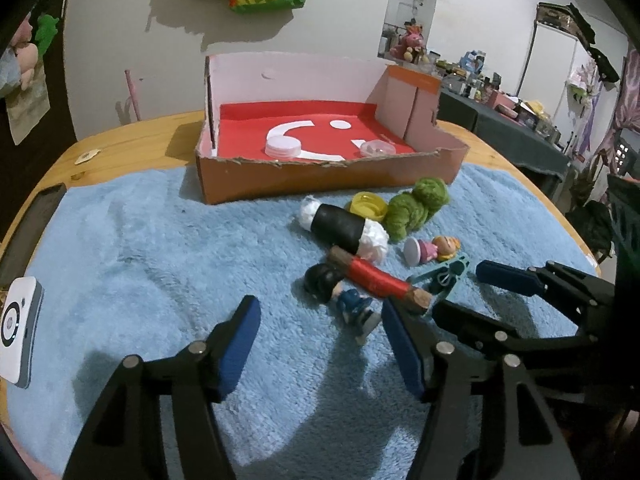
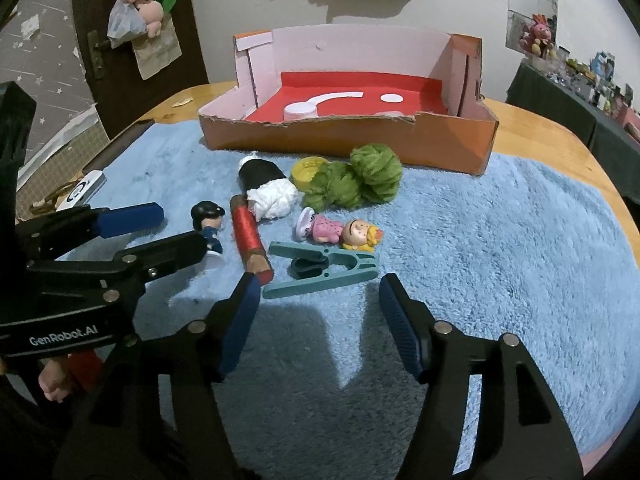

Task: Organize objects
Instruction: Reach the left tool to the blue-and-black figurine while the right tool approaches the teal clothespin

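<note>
An open cardboard box (image 2: 348,140) sits at the far side of the blue fleece mat (image 2: 500,260) on the wooden bench (image 2: 560,128), toward twelve o'clock from both cameras. Its floor is red with white shapes, and inside it lie a white lid (image 2: 300,110) toward the left and a clear round lid (image 1: 378,148) toward the right.

The remaining things lie on the mat just in front of the box: a green yarn bundle (image 2: 356,182), a yellow cap (image 2: 306,172) touching it at nine o'clock, a black roll stuffed with white paper (image 2: 266,186), a red thread spool (image 2: 250,236), a dark-haired figurine (image 2: 208,226), a pink-dressed figurine (image 2: 340,232) and a teal clothespin (image 2: 320,272).

The left hand-held gripper (image 1: 320,344) stands about half open and empty, the dark-haired figurine just ahead of it. The right hand-held gripper (image 2: 316,316) is likewise half open, holding nothing, with the clothespin just beyond its tips.
</note>
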Motion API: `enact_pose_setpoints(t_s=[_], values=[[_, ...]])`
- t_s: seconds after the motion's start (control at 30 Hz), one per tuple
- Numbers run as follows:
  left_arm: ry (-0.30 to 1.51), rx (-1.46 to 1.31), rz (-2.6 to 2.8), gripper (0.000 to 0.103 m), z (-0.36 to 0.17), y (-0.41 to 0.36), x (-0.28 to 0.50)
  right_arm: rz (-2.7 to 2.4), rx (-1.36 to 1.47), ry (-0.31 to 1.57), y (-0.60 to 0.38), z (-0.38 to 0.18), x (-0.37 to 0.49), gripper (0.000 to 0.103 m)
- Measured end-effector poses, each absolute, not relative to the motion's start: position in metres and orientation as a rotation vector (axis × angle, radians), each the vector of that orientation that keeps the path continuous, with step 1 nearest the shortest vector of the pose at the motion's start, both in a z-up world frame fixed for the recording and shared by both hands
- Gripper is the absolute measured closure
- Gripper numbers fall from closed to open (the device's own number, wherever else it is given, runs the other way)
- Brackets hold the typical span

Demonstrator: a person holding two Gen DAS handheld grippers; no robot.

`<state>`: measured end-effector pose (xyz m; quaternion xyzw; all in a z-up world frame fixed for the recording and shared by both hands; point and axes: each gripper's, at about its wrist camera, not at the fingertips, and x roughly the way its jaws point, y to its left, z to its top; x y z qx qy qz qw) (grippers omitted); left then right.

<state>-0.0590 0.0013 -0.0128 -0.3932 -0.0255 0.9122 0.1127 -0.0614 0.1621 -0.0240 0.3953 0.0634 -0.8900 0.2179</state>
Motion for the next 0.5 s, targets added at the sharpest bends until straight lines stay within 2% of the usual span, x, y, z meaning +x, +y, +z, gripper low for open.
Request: enact_pose_setpoints(t_s=[0.2,0.5], values=[[-0.077,-1.149,2.662,0.031,-0.015,-0.001,-0.06,-2.459,1.097,0.185,0.163,-0.026,-0.066,0.036],[0.004,-1.134,2.63,0.031,-0.014,0.001,-0.06,-2.49,1.114,0.155,0.175,-0.026,-0.081,0.036]])
